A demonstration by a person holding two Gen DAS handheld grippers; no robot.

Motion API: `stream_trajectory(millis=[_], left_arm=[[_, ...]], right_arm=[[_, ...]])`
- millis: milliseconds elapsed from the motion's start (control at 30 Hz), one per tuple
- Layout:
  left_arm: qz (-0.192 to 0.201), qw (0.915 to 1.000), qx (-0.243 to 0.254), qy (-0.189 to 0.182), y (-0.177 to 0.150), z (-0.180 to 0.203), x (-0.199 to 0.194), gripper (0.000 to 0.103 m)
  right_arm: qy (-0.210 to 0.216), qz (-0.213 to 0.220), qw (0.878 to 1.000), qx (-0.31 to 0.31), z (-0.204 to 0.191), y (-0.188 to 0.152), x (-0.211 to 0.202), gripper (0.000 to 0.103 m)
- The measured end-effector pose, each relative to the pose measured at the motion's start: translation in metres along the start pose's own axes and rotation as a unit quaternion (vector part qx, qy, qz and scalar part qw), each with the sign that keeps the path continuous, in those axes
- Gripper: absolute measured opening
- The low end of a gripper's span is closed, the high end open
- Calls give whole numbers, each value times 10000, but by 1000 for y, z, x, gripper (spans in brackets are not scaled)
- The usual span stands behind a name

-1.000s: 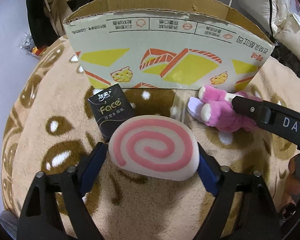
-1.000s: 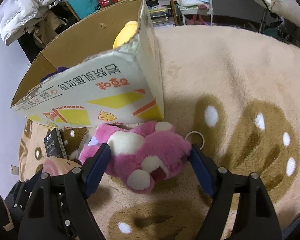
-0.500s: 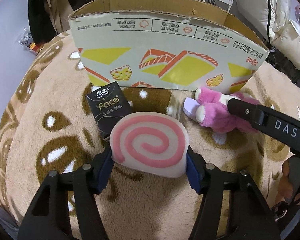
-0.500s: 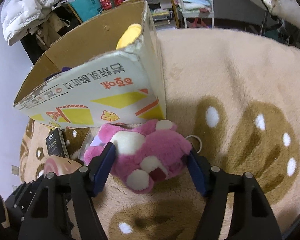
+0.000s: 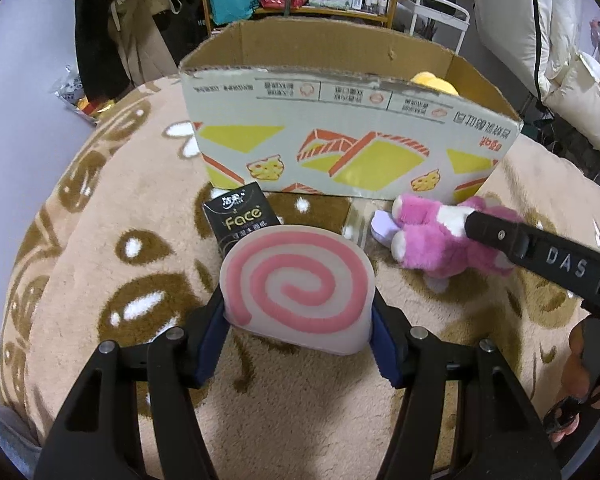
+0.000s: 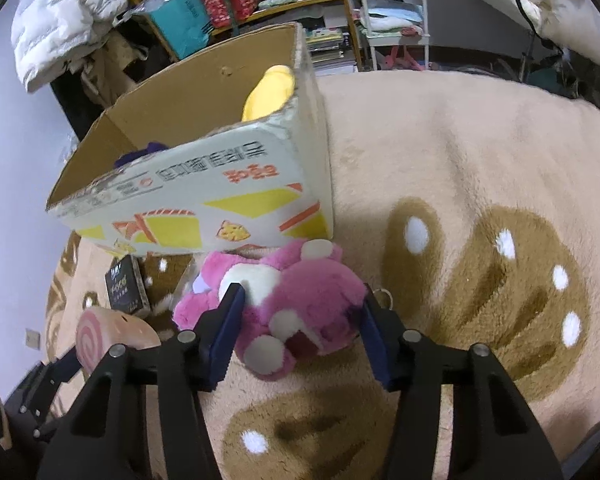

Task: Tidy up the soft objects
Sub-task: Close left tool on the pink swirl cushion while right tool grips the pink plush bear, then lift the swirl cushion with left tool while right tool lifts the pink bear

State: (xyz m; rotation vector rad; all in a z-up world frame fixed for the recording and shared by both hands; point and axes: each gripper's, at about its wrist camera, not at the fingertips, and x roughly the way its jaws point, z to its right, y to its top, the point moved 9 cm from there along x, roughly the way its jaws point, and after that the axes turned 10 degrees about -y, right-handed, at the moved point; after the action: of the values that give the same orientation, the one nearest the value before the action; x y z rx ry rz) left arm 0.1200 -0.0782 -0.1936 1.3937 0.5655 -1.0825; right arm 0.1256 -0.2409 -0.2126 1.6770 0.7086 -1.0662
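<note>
Change since earlier: both hand-held grippers closed in and lifted; box interior now visible, yellow plush (image 6: 269,92) inside.
Left hand-held gripper (image 5: 298,322): clamped across the swirl cushion (image 5: 297,286), blue pads pressing both flanks, cushion face tipped up toward the camera.
Right hand-held gripper (image 6: 300,322): clamped on the pink plush bear (image 6: 288,312), pads sunk into the fur at mid-body.
Location: both items sit just in front of the cardboard box (image 5: 340,152), over the fuzzy blanket (image 5: 100,248); black tissue pack (image 5: 242,222) is just behind the cushion.
Handling: both look light, squashy, non-fragile; fur and foam compress, so grip may creep. Hold the widest mid-section, not limbs or edges.
Pose: both pointed forward and slightly down at the near box wall, side by side; next move likely needs height to clear the rim.
</note>
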Motion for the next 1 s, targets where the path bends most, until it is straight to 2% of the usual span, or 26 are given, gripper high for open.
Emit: stream_trajectory(millis=[233, 533, 1000], left_arm=[[213, 9997, 19, 96, 4, -3, -13, 61], [773, 9962, 129, 390, 16, -6, -37, 61], [1803, 9818, 201, 561, 42, -4, -88, 61]], right_arm=[[-247, 438, 9983, -282, -4, 4, -21, 58], [-427, 927, 9943, -313, 8, 13, -49, 58], [-365, 1772, 9827, -390, 6, 26, -111, 58]])
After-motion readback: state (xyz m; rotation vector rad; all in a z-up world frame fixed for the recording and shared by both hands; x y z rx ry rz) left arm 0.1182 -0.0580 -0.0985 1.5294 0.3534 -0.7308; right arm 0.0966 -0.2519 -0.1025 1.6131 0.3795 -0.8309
